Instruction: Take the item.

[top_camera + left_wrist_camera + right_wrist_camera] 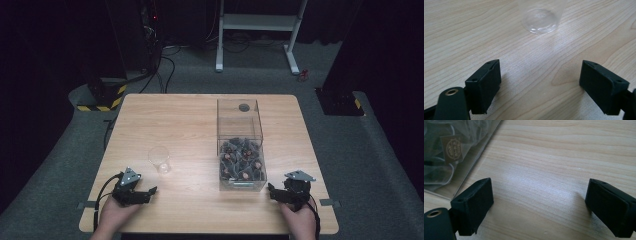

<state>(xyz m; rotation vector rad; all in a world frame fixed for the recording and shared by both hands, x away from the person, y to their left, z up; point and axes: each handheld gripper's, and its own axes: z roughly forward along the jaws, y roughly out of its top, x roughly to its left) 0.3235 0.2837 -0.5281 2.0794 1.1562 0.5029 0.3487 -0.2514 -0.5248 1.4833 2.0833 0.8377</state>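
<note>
Cup (pixel 159 159): one, clear plastic, upright, empty, on the table (pixel 190 125) left of centre. It stands just ahead of the left gripper (pixel 148 192) and a little to its right; in the left gripper view the cup base (pixel 539 20) sits past the jaws, slightly right of the midline, apart from both. Long axis vertical, mouth up. Left gripper is the nearer by far; the right is well apart, beyond the box.

Box (pixel 240 145): one, clear, tall, open-topped, right of centre. Near half holds a heap of small dark wrapped packets (pixel 241 159) with round gold labels; too tangled to count. Far half looks bare save a dark round mark on the far wall. Near left corner of the box lies just ahead-left of the right gripper (pixel 271 192); in the right gripper view a labelled packet (pixel 452 148) shows through the wall.

Grippers: two, one per hand, both resting low near the table's near edge. Left: jaws spread wide, nothing between. Right: jaws spread wide, nothing between.

Judgement: likely work is moving packets from box to cup. The right gripper must go up and over the box wall to reach them; the left has only a short forward reach to steady the cup.
</note>
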